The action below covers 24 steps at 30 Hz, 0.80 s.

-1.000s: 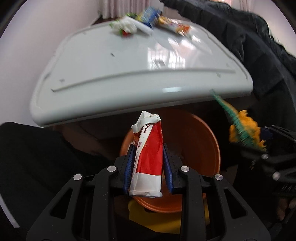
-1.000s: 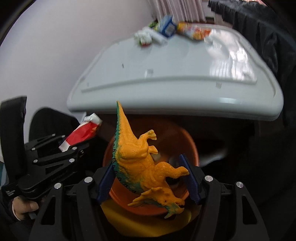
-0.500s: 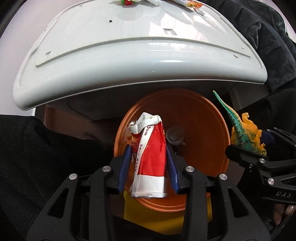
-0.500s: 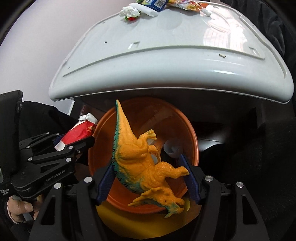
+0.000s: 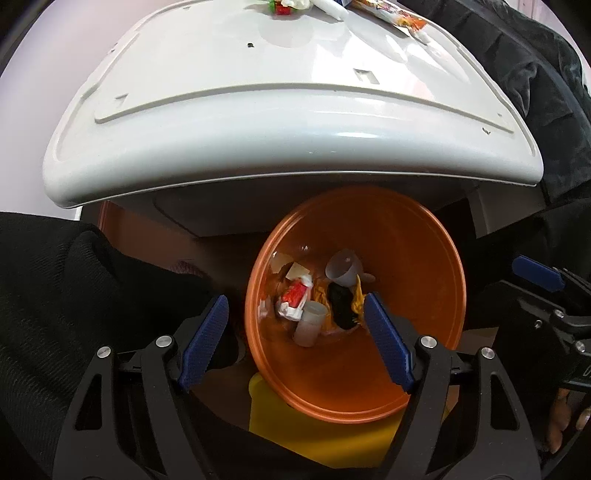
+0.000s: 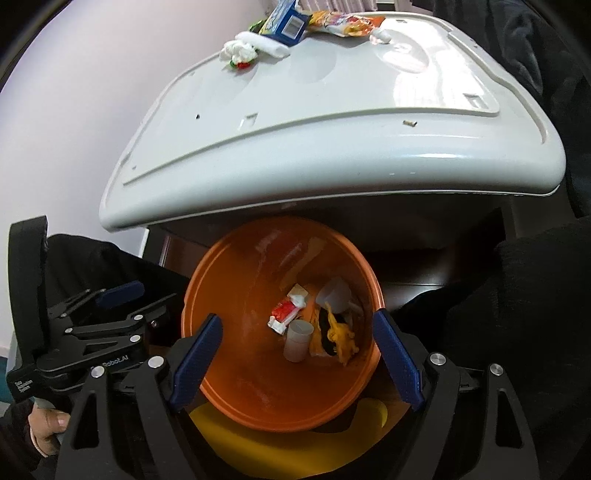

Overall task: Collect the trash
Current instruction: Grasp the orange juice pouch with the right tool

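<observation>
An orange bin (image 5: 417,280) (image 6: 236,295) stands below the white table's front edge. In it lie the red and white wrapper (image 5: 293,297) (image 6: 286,312), the orange toy dinosaur (image 5: 347,302) (image 6: 341,336), small white cups (image 5: 310,323) (image 6: 297,339) and scraps. My left gripper (image 5: 295,343) is open and empty above the bin's near rim. My right gripper (image 6: 295,363) is open and empty above the bin too. More trash lies at the table's far edge: a white crumpled piece (image 6: 240,53), a blue packet (image 6: 286,22) and an orange wrapper (image 5: 399,16) (image 6: 343,22).
The white table (image 5: 288,110) (image 6: 332,129) overhangs the bin's far side. A yellow object (image 5: 325,432) (image 6: 280,446) lies under the bin's near rim. Dark cloth (image 5: 535,74) hangs at the right, and dark sleeves flank the bin. The other gripper shows at each view's edge.
Both grippers opened and dropped their loads: the red and white wrapper and the toy dinosaur now lie in the bin. Both grippers moved further over the bin.
</observation>
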Motion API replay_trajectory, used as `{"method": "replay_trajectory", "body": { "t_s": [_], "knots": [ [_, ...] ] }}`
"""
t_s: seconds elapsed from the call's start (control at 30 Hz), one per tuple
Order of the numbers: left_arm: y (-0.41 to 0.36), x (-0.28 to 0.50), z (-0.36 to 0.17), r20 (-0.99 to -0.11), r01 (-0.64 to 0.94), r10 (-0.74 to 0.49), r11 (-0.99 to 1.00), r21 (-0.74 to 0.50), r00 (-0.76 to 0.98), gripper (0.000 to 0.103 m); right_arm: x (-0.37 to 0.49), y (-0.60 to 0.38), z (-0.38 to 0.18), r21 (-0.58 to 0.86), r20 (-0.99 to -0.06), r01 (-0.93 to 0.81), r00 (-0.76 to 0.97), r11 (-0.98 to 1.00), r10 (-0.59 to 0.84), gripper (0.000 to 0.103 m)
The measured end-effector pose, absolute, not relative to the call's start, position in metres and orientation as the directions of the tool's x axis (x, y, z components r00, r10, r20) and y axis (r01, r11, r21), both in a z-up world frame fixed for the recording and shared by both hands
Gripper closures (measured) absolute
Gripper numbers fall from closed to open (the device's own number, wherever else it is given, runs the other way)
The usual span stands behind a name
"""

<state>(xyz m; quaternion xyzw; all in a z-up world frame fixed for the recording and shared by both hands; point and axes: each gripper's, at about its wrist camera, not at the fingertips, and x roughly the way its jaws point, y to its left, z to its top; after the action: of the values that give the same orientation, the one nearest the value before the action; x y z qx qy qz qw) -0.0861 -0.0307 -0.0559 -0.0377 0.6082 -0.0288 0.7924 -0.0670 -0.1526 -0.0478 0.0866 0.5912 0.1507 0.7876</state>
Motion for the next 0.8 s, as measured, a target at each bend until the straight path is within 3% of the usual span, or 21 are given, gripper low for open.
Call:
{"method": "replay_trajectory", "body": {
  "t_s": [0.23, 0.57, 0.67, 0.8],
  "knots": [
    [-0.020, -0.085, -0.050, -0.950, -0.017, -0.122, 0.991, -0.132, 0.286, 0.029, -0.054, -0.162, -0.025, 0.322, -0.884, -0.140, 0.309, 0.936, 0.350, 0.021],
    [-0.008, -0.041, 0.002, -0.878, 0.016, -0.131, 0.990, -0.139, 0.461, 0.027, 0.021, -0.163, 0.022, 0.253, -0.851, -0.185, 0.425, 0.950, 0.310, 0.021],
    [-0.002, -0.009, 0.010, -0.860, 0.032, -0.156, 0.987, -0.160, 0.485, 0.025, 0.046, -0.159, 0.033, 0.202, -0.836, -0.208, 0.473, 0.957, 0.279, 0.019],
    [0.002, 0.040, 0.020, -0.849, 0.038, -0.095, 0.995, -0.088, 0.521, 0.025, 0.101, -0.152, 0.045, 0.080, -0.812, -0.251, 0.546, 0.965, 0.209, 0.017]
  ]
}}
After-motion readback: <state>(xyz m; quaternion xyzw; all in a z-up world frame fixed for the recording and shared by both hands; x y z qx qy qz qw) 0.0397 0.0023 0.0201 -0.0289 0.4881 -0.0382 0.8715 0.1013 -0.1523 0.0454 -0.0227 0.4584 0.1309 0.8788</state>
